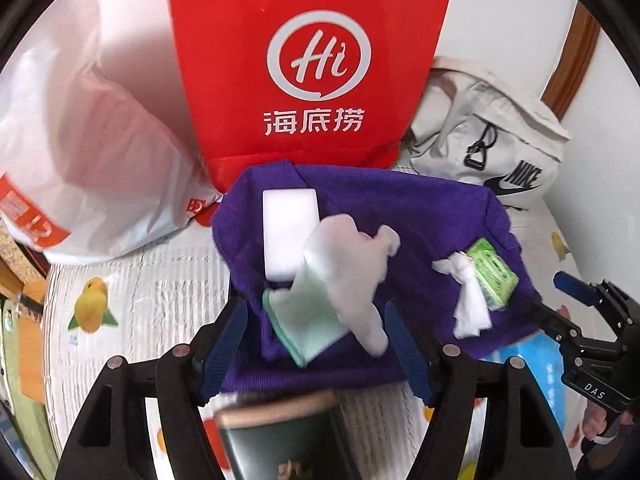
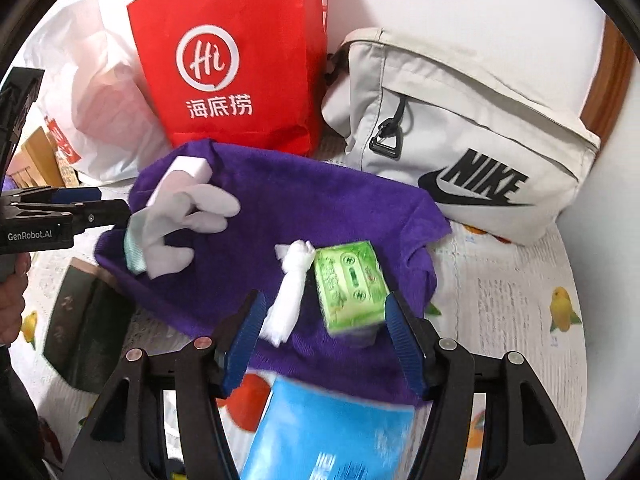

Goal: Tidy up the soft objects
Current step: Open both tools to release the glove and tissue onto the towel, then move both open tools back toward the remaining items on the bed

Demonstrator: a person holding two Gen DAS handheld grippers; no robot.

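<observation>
Left wrist view: a red bag is stood behind a purple towel spread on the bed; on the towel are laid a white sponge, a white glove and a green tissue pack. Both the left gripper, flanking the glove, and the right gripper, flanking the tissue pack and a knotted white wad, are seen with fingers apart, nothing clamped.

Light: bright, even, soft shadows | Blur: blue pack, dark box nearest lens | Edges: fisheye bending, black vignette
</observation>
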